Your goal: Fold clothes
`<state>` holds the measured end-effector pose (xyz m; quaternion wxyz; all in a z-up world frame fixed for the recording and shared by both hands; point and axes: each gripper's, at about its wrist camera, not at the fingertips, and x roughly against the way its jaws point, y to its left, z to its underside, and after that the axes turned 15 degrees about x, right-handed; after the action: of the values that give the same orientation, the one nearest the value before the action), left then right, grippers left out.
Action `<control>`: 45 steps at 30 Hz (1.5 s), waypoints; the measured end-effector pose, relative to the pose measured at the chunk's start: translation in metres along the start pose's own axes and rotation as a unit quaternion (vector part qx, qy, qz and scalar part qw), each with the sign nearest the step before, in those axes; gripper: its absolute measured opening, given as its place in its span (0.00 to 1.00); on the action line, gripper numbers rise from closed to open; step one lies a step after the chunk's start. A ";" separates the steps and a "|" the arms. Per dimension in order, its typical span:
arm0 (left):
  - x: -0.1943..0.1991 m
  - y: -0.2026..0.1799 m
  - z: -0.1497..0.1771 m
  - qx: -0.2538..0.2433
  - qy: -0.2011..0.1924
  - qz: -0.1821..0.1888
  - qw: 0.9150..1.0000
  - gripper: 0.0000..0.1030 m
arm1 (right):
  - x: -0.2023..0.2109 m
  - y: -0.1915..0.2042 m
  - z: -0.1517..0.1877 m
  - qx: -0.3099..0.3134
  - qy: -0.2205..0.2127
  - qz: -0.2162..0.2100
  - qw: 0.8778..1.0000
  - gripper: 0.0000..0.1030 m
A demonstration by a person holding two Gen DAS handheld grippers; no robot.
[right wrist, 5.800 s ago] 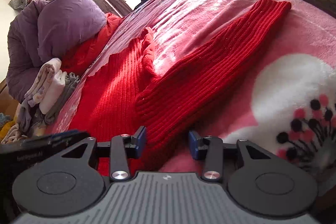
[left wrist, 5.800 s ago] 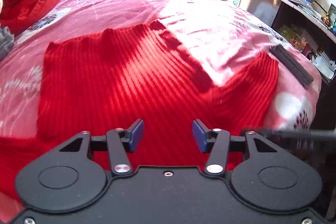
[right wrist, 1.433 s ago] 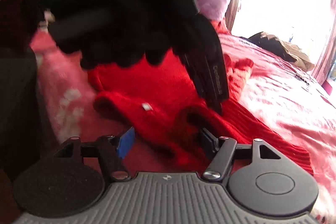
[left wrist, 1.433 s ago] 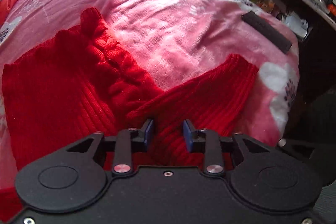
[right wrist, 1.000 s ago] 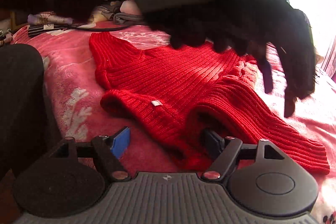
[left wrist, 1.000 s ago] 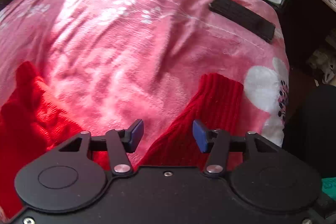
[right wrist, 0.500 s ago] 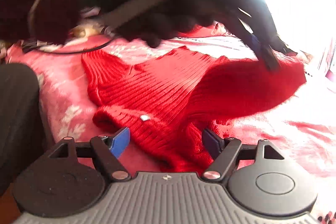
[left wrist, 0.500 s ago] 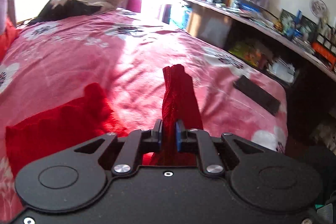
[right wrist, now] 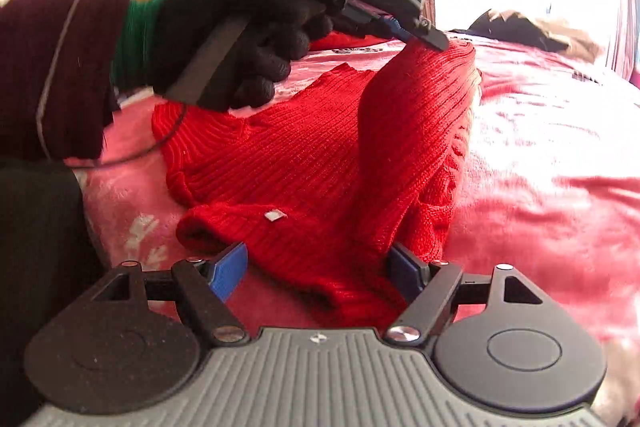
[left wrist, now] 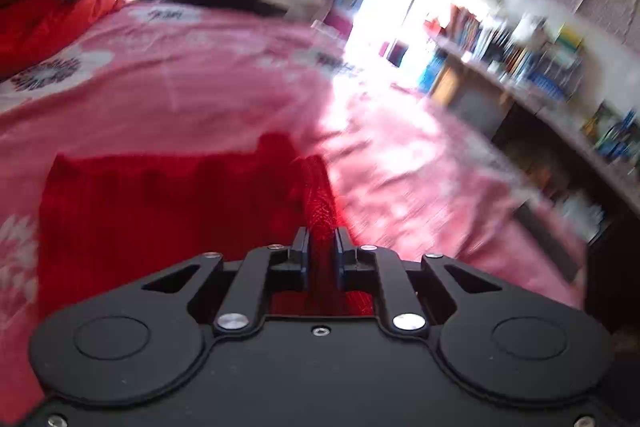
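My left gripper (left wrist: pixel 320 245) is pinched tight on the cuff end of the red ribbed sweater's (right wrist: pixel 320 163) sleeve (right wrist: pixel 416 131), holding it up off the pink floral blanket (right wrist: pixel 552 155). In the right wrist view the sleeve hangs from that grip in a soft drape above the sweater's body, which lies spread flat on the bed. My right gripper (right wrist: pixel 316 271) sits low at the near edge of the garment with its jaws wide apart, the blue pads (right wrist: pixel 228 269) on either side of a rolled fold of knit but not pressing it.

The knit looks thick and loose, so I judge it will sag and stretch under its own weight rather than hold a crease. It is soft and far from fragile, and the ribbing should give the pads good bite, so slipping seems unlikely. The risk, as I see it, is that a single pinch at the cuff lets the sleeve twist or bunch when it is laid across the body.

The best second hold, I think, is where the sleeve meets the shoulder or along the near folded edge, so the sleeve can go down flat. A small white tag (right wrist: pixel 275 215) shows on the near fold.
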<state>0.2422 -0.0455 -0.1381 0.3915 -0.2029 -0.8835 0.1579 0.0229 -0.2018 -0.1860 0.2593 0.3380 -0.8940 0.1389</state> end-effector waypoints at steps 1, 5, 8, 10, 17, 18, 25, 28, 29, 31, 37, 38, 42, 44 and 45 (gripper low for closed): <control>-0.007 0.002 0.006 -0.014 0.013 -0.020 1.000 0.10 | 0.001 -0.002 0.000 -0.003 -0.001 0.000 1.000 0.73; 0.000 0.010 0.009 0.000 0.006 -0.007 1.000 0.11 | 0.008 -0.002 -0.002 -0.001 -0.006 0.012 1.000 0.73; 0.004 0.008 0.004 -0.005 0.010 0.001 1.000 0.16 | 0.016 0.000 -0.005 0.012 -0.012 0.036 0.999 0.72; 0.000 0.007 0.001 -0.007 0.014 -0.001 1.000 0.17 | 0.019 -0.002 -0.005 0.012 -0.019 0.049 0.999 0.66; -0.020 0.008 -0.008 0.006 0.034 -0.005 0.999 0.20 | -0.004 -0.007 -0.007 0.002 -0.011 0.042 0.999 0.44; -0.022 0.008 -0.009 0.007 0.035 -0.006 0.999 0.20 | -0.008 -0.008 -0.007 0.000 -0.004 0.038 0.999 0.40; -0.003 0.018 -0.014 0.052 -0.037 0.020 0.998 0.10 | -0.007 -0.040 0.003 -0.127 -0.017 -0.001 0.992 0.28; -0.026 0.012 -0.007 0.011 0.015 -0.026 0.999 0.10 | -0.008 -0.055 0.009 -0.187 -0.023 -0.016 0.982 0.21; -0.023 0.013 -0.009 0.014 0.012 -0.023 1.000 0.11 | -0.010 -0.056 0.009 -0.197 -0.022 -0.018 0.980 0.21; -0.016 0.013 -0.012 0.020 0.005 -0.018 1.000 0.14 | -0.010 -0.055 0.010 -0.204 -0.023 -0.019 0.978 0.21; 0.023 -0.004 -0.007 -0.038 -0.015 0.018 0.999 0.16 | 0.008 -0.041 0.005 -0.150 -0.044 0.016 0.988 0.21; 0.022 -0.010 -0.002 -0.062 -0.006 0.025 0.998 0.16 | 0.012 -0.037 0.003 -0.129 -0.051 0.031 0.990 0.21; 0.003 -0.038 0.014 -0.140 0.024 0.019 0.990 0.16 | 0.010 -0.021 -0.006 -0.059 -0.064 0.051 0.995 0.21; -0.015 -0.047 0.016 -0.149 0.032 -0.003 0.988 0.16 | -0.001 -0.017 -0.007 -0.046 -0.044 0.050 0.997 0.21; -0.024 -0.051 0.017 -0.154 0.038 -0.015 0.987 0.16 | -0.007 -0.017 -0.007 -0.046 -0.028 0.048 0.997 0.21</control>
<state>0.2320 -0.1034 -0.1413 0.3911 -0.2534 -0.8848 0.0066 0.0413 -0.2078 -0.1828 0.2419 0.2865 -0.9216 0.1006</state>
